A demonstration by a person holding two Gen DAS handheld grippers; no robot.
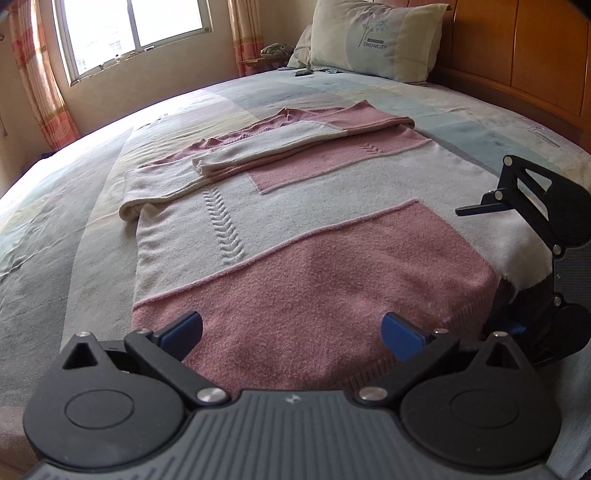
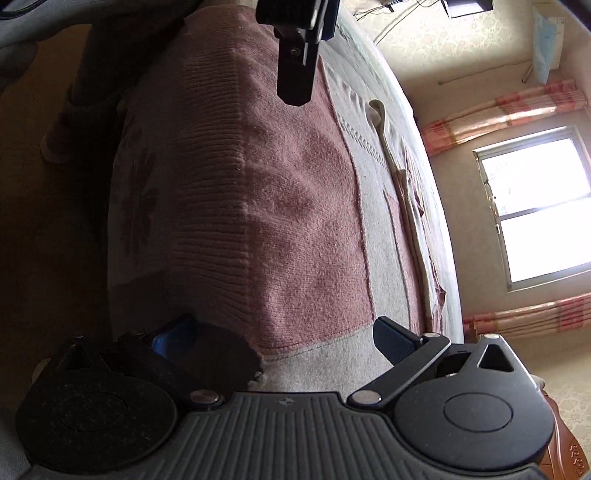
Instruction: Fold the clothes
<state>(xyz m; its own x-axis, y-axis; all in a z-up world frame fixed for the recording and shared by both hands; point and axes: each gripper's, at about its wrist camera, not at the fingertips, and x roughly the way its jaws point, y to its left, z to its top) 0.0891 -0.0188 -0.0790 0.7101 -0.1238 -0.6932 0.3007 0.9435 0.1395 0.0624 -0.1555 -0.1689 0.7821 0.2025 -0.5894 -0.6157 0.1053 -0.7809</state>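
Observation:
A pink and cream knitted sweater (image 1: 295,229) lies flat on the bed, both sleeves (image 1: 258,155) folded across its chest. Its pink hem (image 2: 229,206) hangs over the bed's near edge. My left gripper (image 1: 293,332) is open just above the pink hem panel, with nothing between its blue pads (image 1: 184,332). My right gripper (image 2: 284,338) is open too, turned sideways at the hem's right corner, and the cream edge of the sweater runs between its fingers. It shows in the left wrist view as the right gripper (image 1: 484,269). A left finger (image 2: 295,74) hangs over the hem.
A pillow (image 1: 373,40) leans on the wooden headboard (image 1: 535,55) at the far end of the bed sheet (image 1: 74,221). A small dark object (image 1: 303,72) lies near it. A window (image 1: 129,26) with curtains is beyond. A person's leg (image 2: 59,140) stands on the floor beside the bed.

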